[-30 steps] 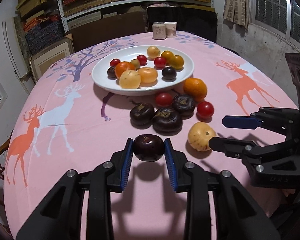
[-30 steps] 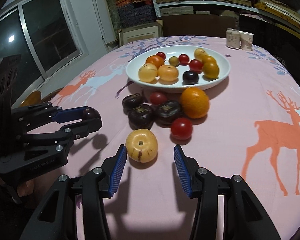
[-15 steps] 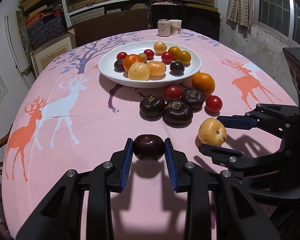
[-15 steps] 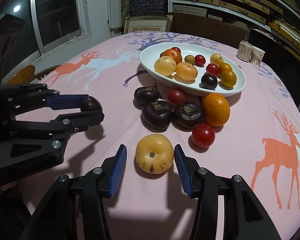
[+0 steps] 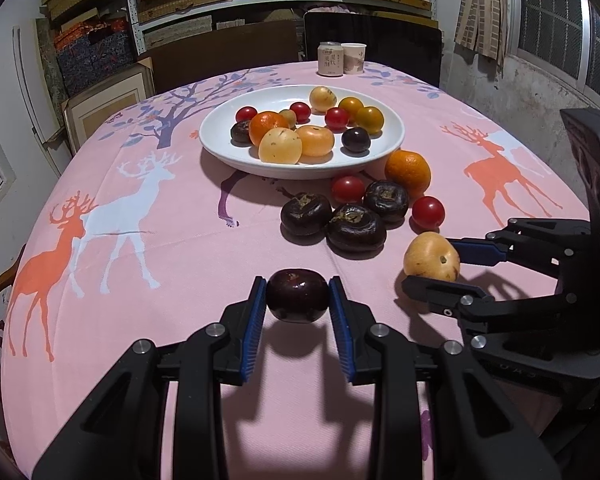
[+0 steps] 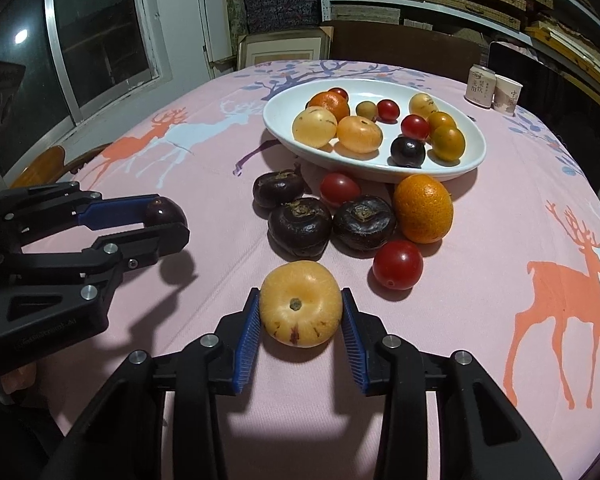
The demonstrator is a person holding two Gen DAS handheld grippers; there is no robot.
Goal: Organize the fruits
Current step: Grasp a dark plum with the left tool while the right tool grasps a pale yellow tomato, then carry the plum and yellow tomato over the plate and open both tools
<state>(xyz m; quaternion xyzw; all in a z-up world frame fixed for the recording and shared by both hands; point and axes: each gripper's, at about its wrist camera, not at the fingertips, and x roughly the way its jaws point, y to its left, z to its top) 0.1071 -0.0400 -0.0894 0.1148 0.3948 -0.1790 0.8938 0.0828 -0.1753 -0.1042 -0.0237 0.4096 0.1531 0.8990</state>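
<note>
Left gripper (image 5: 297, 298) clamps a dark purple fruit (image 5: 297, 295), raised above the pink tablecloth (image 5: 180, 248) on the near side of the white plate (image 5: 220, 136). Right gripper (image 6: 300, 322) is closing, its blue pads (image 6: 247, 332) meeting a yellow fruit (image 6: 300, 304) resting on the cloth. Between that fruit and the plate lie three dark fruits (image 6: 302, 226), an orange (image 6: 423, 208) and two red tomatoes (image 6: 398, 264).

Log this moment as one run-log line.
left gripper: holding dark fruit | right gripper: closing around yellow fruit | plate: partly filled
</note>
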